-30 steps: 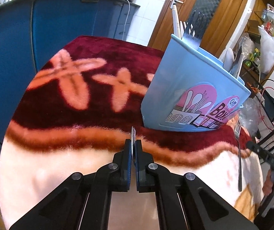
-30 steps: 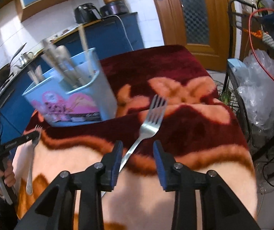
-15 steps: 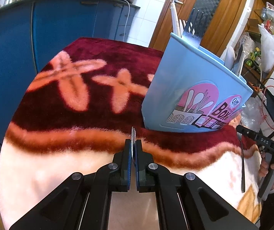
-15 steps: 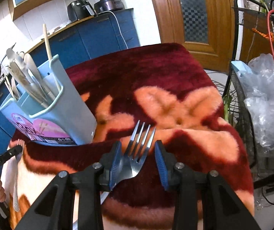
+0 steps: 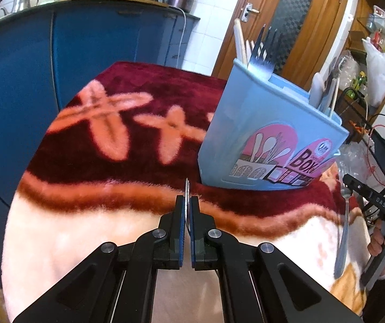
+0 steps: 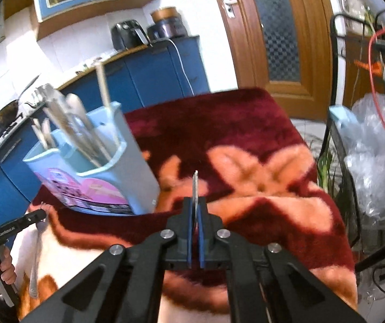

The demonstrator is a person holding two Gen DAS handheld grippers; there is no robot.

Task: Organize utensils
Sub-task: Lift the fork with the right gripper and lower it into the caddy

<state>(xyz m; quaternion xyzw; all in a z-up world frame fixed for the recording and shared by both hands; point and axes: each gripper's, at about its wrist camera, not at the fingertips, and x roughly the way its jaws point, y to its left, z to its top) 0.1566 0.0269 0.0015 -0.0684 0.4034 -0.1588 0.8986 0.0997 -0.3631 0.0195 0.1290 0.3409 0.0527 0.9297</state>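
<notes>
Utensils are the business here, and two of them are in hand. Between the fingers of the right gripper (image 6: 195,215) a fork (image 6: 196,188) is pinched edge-on, its tines poking up past the fingertips; the pads are pressed tight onto the metal. In the left wrist view the same fork shows from the side as a long silver piece (image 5: 343,231) with its handle hanging toward the blanket. The left gripper (image 5: 187,210) has its fingers squeezed together on a thin strip of metal (image 5: 186,188), also edge-on; from the right wrist view it reads as a second piece of cutlery (image 6: 36,253) hanging below that gripper, though I cannot tell whether it is a fork or a spoon.

Just beyond both grippers stands the light blue utensil holder (image 5: 249,134) on the plush red-and-peach blanket (image 5: 106,134) that covers the worktop. It already carries several pieces: a fork standing tines-up, pale sticks that may be chopsticks, and spoons in another compartment.

My judgement is that the sorting is well along: no loose cutlery shows on the blanket, and what remains is to drop the two held pieces into their compartments.

Readable writing is sparse. The holder's pink label shows "Box" in large letters, with drawings of spoons and forks; the smaller print is too blurred. The right gripper's side reads "DAS" in the left wrist view.
</notes>
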